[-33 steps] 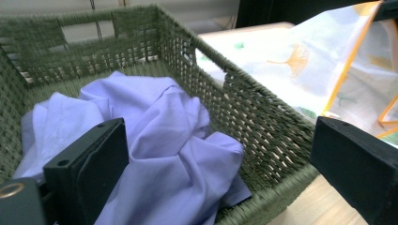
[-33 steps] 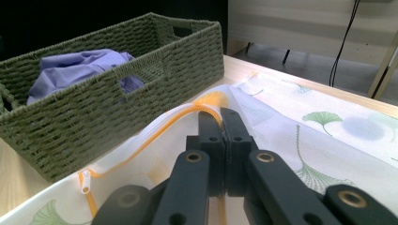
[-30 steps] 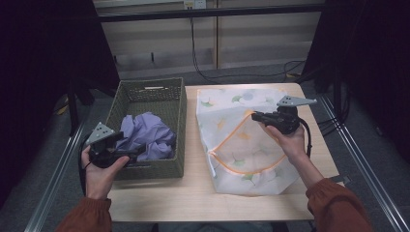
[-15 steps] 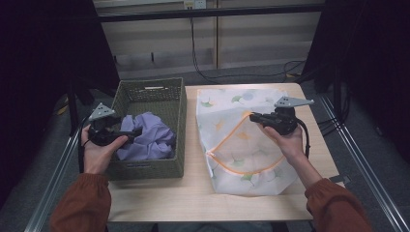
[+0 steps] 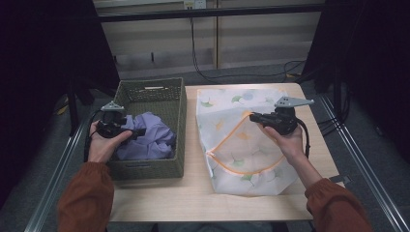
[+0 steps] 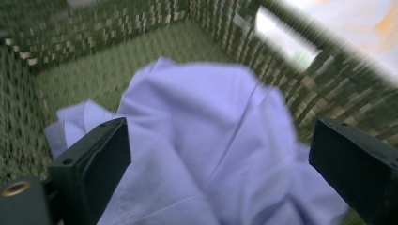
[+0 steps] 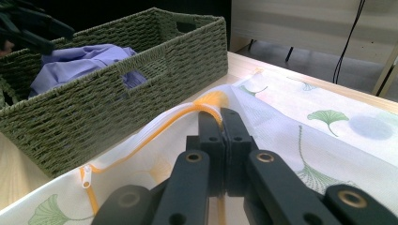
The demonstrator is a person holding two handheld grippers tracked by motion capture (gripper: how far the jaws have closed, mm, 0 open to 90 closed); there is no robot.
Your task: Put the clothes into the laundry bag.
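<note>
Table (image 5: 193,205): light wood, bearing the bag and basket.
Laundry bag (image 5: 241,145): white mesh with leaf print, lying flat right of the basket.
Basket (image 5: 176,125): green woven, holding the garment.
Garment (image 6: 206,140): lilac cloth, crumpled inside the basket.
Right gripper (image 7: 220,126): jaws together, clamped on the bag's orange zipper edge (image 7: 187,112).
Left gripper (image 5: 140,131): over the garment, jaws wide apart, gripping nothing.

Looks like a lab or recording rig, not a home — light wooden table (image 5: 193,203) edged by metal frame rails (image 5: 367,169), black curtains (image 5: 43,72) on both sides, loose cables (image 5: 203,53) hanging down a plain panelled wall (image 5: 261,34). Grey floor, probably carpet — too dim to tell.
</note>
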